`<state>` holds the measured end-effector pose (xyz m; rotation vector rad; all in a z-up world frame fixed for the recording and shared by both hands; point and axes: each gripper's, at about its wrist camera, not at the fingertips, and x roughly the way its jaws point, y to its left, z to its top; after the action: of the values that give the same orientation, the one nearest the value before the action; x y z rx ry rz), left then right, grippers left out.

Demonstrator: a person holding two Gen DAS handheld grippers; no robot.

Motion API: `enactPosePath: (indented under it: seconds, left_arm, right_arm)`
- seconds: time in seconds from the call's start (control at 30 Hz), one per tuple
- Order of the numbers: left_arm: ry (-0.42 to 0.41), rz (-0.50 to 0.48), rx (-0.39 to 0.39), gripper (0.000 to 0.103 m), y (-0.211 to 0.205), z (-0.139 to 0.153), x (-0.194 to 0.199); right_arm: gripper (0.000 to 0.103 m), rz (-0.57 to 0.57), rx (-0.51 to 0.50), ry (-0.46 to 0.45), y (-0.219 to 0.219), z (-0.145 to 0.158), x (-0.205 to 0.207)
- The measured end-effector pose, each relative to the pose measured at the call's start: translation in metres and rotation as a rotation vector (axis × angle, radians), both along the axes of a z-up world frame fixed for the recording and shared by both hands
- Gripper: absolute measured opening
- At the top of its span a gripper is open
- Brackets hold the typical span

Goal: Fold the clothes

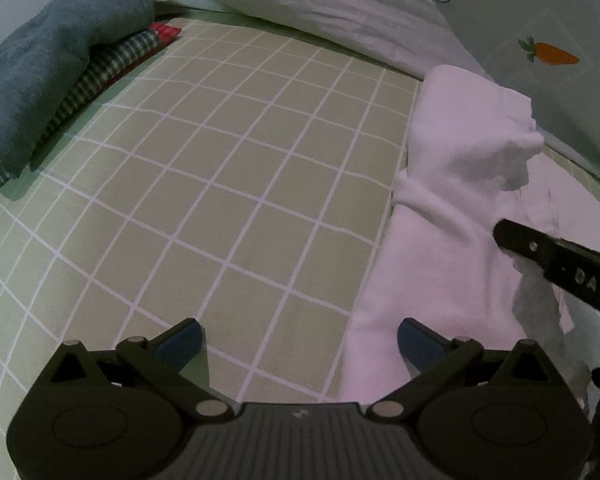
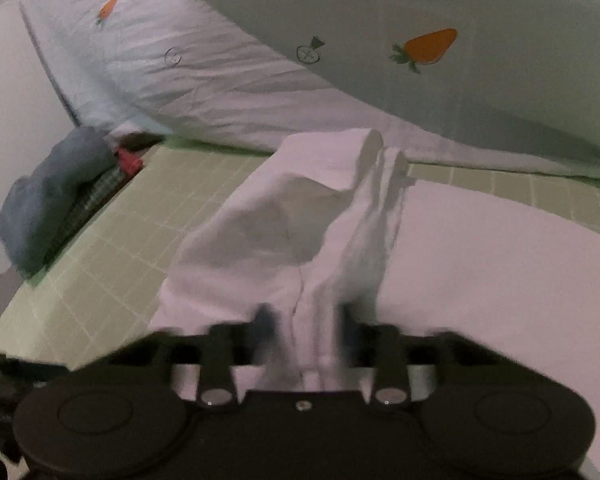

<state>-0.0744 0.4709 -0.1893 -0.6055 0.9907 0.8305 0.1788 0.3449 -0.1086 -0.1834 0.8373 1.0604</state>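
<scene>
Both sets of jaws tell different stories. On the left gripper (image 1: 299,344) the jaws are spread wide with nothing between them, and its blue pads (image 1: 180,345) hang over the bed. On the right gripper (image 2: 305,320) the jaws are nearly together and pinch a bunch of the white garment (image 2: 284,216). That picture is blurry, but cloth plainly runs between the two fingers and lifts up in a crumpled ridge in front of them.

From the left wrist view, the white garment lies along the right side of the green checked sheet (image 1: 220,168), partly folded into a long shape. One dark finger of the right gripper comes in from the right edge and sits on the cloth. The left gripper's right pad is just at the edge of the garment; whether it touches cannot be told.

From the right wrist view, more of the white cloth spreads flat to the right of the raised bunch.

At the far left of the bed a blue towel (image 1: 40,64) lies on top of a folded green checked cloth (image 1: 112,64), and a small bit of red checked cloth (image 1: 166,32) peeks out beside them. This stack is well apart from the white garment.

Behind the sheet lies a pale quilt with orange carrots (image 2: 428,46) printed on it, all wrinkly near the middle.
</scene>
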Motion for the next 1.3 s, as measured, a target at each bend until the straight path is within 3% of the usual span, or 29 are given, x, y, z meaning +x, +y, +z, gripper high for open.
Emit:
enactPosePath:
  seconds: [0.17, 0.47, 0.63, 0.67, 0.77, 0.87, 0.9, 0.93, 1.0, 1.13, 1.2, 1.27, 1.3]
  left_arm:
    - [-0.049, -0.001, -0.042, 0.103, -0.003, 0.004, -0.005]
    - [-0.062, -0.158, -0.054, 0.103, -0.041, 0.018, 0.0]
    - [-0.007, -0.199, -0.066, 0.103, -0.055, 0.009, 0.002]
    - [-0.005, -0.206, -0.067, 0.103, -0.055, 0.009, 0.002]
    - [0.001, -0.206, -0.078, 0.103, -0.055, 0.006, 0.001]
    - [0.008, -0.199, -0.087, 0.103, -0.055, 0.005, 0.002]
    - [0.011, -0.203, -0.082, 0.103, -0.056, 0.005, 0.002]
    - [0.016, -0.209, -0.076, 0.103, -0.058, 0.006, 0.003]
    - [0.025, -0.23, -0.069, 0.103, -0.059, 0.008, 0.004]
    - [0.044, -0.286, -0.06, 0.103, -0.067, 0.01, 0.005]
    - [0.069, -0.314, -0.056, 0.103, -0.073, 0.007, 0.006]
    - [0.087, -0.336, -0.049, 0.103, -0.077, 0.004, 0.007]
    - [0.09, -0.343, -0.045, 0.103, -0.078, 0.004, 0.006]
  right_arm:
    - [0.014, -0.022, 0.0, -0.091, -0.015, 0.024, -0.015]
    - [0.014, -0.304, 0.076, -0.122, -0.112, 0.089, -0.016]
    - [0.041, -0.499, -0.053, 0.096, -0.158, 0.047, 0.018]
    - [0.044, -0.526, -0.044, 0.156, -0.167, 0.04, 0.02]
    - [0.066, -0.564, 0.023, 0.306, -0.188, 0.024, 0.015]
    - [0.068, -0.525, 0.015, 0.28, -0.188, 0.018, -0.004]
    - [0.058, -0.491, -0.004, 0.259, -0.185, 0.019, -0.01]
    - [0.035, -0.464, -0.024, 0.244, -0.182, 0.021, -0.014]
    - [0.003, -0.487, -0.042, 0.185, -0.183, 0.032, -0.022]
    - [0.001, -0.535, 0.058, 0.159, -0.208, 0.061, -0.038]
    - [0.0, -0.53, -0.03, 0.115, -0.209, 0.054, -0.049]
    - [0.0, -0.544, -0.146, 0.135, -0.211, 0.035, -0.049]
    - [0.0, -0.567, -0.145, 0.158, -0.215, 0.031, -0.048]
